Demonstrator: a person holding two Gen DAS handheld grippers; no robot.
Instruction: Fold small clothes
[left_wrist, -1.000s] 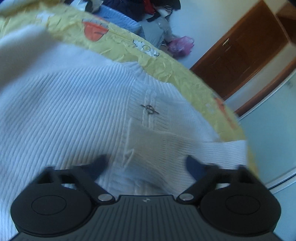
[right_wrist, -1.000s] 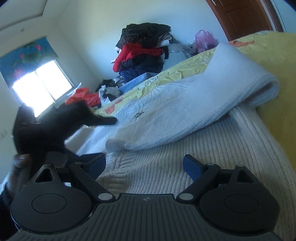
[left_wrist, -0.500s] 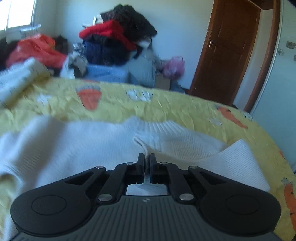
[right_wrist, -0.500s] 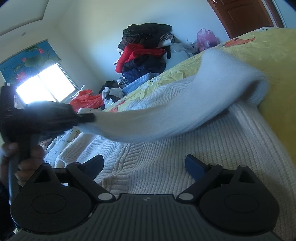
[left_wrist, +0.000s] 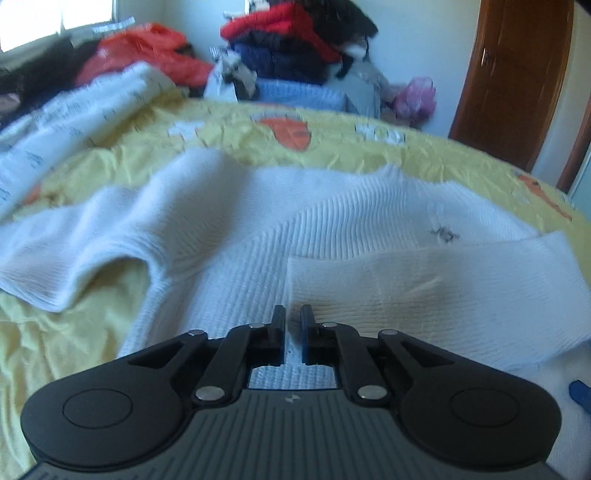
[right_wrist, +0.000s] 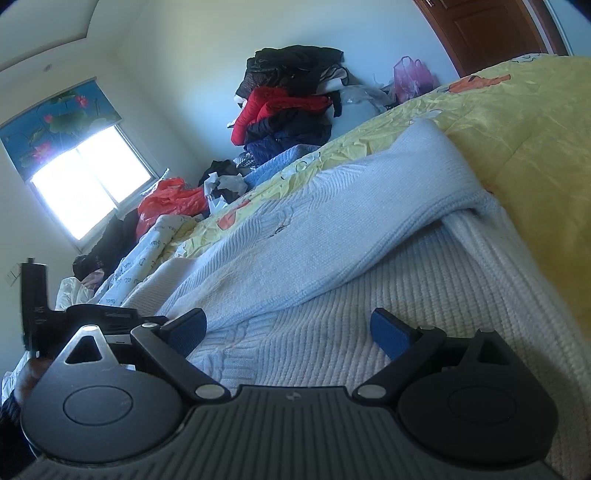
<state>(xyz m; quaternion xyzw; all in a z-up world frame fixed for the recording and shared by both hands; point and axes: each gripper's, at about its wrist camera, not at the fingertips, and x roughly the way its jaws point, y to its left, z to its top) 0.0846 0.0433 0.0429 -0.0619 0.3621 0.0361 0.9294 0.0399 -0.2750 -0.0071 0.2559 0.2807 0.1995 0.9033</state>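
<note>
Lying just ahead of both sets of fingers on the yellow carrot-print bedspread (left_wrist: 369, 155), the white ribbed knit sweater (left_wrist: 351, 221) looks soft, light and floppy. Left gripper (left_wrist: 293, 325) pinches its folded-over sleeve cuff (left_wrist: 424, 295); right gripper (right_wrist: 288, 325) is spread, empty. Hems and cuffs suit gripping best.

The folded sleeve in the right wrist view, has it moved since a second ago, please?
Yes. The sleeve has been drawn further left across the sweater, toward the window.
</note>
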